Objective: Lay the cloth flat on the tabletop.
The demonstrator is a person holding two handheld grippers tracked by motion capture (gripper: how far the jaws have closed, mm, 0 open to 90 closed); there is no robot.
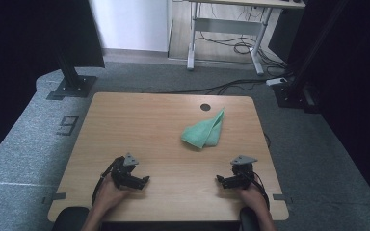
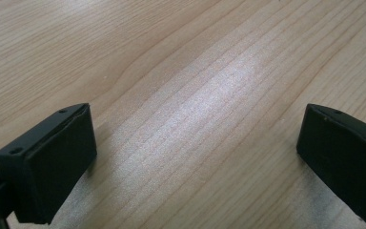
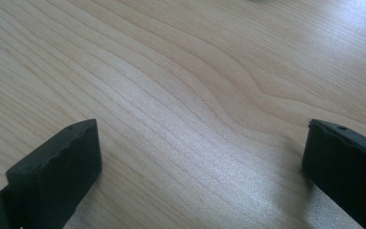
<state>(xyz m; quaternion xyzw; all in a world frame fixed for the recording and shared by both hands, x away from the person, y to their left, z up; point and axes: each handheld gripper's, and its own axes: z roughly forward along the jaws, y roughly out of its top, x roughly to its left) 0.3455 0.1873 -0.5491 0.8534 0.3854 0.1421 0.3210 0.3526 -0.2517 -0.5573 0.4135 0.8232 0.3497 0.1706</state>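
Note:
A folded green cloth (image 1: pixel 204 132) lies on the wooden table (image 1: pixel 139 125), right of centre and toward the far edge. My left gripper (image 1: pixel 134 181) rests low over the table near the front left, held by a hand, well short of the cloth. My right gripper (image 1: pixel 229 181) rests near the front right, below the cloth. In the left gripper view the left gripper (image 2: pixel 195 157) has its black jaws wide apart over bare wood. In the right gripper view the right gripper (image 3: pixel 200 167) stands just as wide, with nothing between its jaws.
A small dark round hole (image 1: pixel 205 107) sits in the table near its far edge, just above the cloth. Grey carpet surrounds the table. Black stand bases (image 1: pixel 71 86) and cables (image 1: pixel 231 86) lie on the floor beyond it, and a white desk frame (image 1: pixel 226 29) stands farther back.

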